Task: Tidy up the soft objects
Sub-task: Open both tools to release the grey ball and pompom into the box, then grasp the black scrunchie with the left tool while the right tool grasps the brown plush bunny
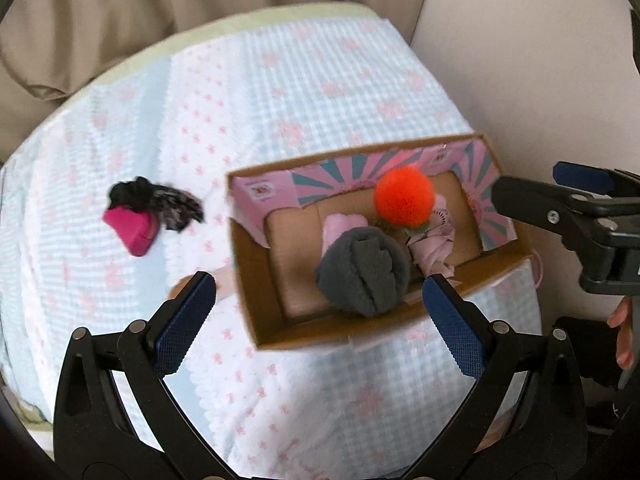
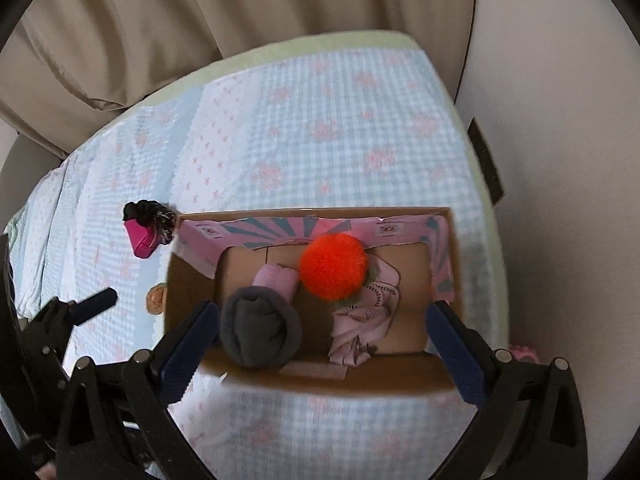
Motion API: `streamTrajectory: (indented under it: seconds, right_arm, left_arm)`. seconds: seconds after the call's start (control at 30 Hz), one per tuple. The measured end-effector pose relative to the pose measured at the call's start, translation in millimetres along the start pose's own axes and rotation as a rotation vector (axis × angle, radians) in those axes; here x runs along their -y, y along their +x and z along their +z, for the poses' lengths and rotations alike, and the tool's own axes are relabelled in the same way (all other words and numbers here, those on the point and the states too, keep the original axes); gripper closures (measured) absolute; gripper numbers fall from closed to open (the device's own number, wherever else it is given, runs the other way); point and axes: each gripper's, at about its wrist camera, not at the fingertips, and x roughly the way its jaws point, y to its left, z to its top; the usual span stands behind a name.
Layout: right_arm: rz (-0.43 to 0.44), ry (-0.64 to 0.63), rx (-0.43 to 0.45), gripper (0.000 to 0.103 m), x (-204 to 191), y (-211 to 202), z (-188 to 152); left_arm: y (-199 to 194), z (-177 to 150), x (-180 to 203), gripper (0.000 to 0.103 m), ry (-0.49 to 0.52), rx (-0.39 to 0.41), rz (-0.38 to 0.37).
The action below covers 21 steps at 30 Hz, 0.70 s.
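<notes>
Right wrist view: gray sock roll (image 2: pixel 260 326) inside cardboard box (image 2: pixel 456 240).

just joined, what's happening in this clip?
A person with a claw in each hand is tidying soft things into a cardboard box on a bed. The gray sock roll, orange pompom and pink cloth are inside. Both the left claw and right claw are open and empty. A black scrunchie and magenta pouch remain outside.

No legible text, labels or numbers show anywhere.
</notes>
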Motion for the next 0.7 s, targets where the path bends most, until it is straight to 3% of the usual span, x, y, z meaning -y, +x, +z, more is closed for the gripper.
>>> streamTrajectory:
  seconds: [0.4,0.7]
  right_arm:
    - [-0.042,-0.064,0.232,0.0,-93,-131,-42]
    - [-0.049,-0.049,0.407,0.0,-153,-197,-71]
  left_arm:
    - [-147,-33,-59,0.0,-0.024,0.247,0.026]
    - [-239,-67,-118,0.0,-0.026,0.429,0.045]
